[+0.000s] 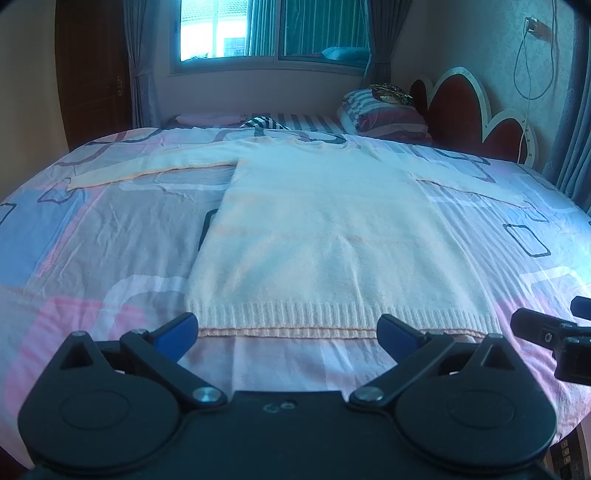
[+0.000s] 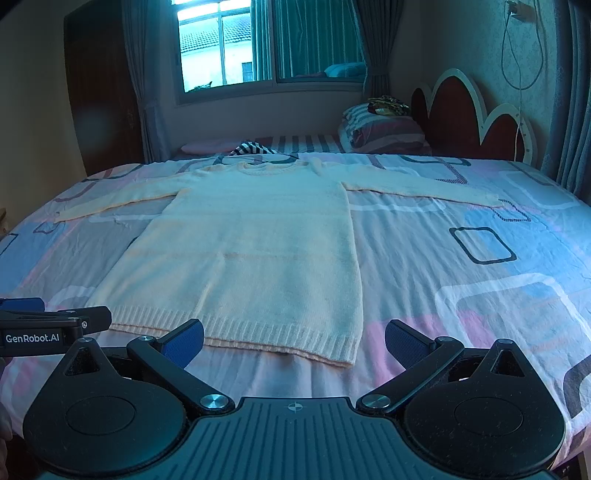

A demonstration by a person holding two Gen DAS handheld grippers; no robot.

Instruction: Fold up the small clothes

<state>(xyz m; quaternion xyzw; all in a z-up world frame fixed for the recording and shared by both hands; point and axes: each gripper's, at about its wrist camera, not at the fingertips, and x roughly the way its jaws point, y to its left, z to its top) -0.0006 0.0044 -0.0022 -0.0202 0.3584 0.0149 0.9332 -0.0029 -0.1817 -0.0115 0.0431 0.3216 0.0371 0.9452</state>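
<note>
A cream knit sweater (image 1: 325, 229) lies flat on the bed, front down the middle, both long sleeves spread out sideways, ribbed hem nearest me. My left gripper (image 1: 288, 332) hovers just short of the hem, jaws wide open and empty. In the right wrist view the same sweater (image 2: 251, 251) sits left of centre, and my right gripper (image 2: 293, 343) is open over its near right hem corner, holding nothing. Each gripper shows at the edge of the other's view: the right gripper (image 1: 554, 332) and the left gripper (image 2: 44, 325).
The bed sheet (image 1: 92, 240) is pink, blue and white with dark square outlines, slightly wrinkled. Striped pillows (image 1: 384, 114) and a scalloped red headboard (image 1: 472, 110) are at the far right. A window (image 1: 266, 29) with curtains is behind; a cable (image 1: 532, 66) hangs on the wall.
</note>
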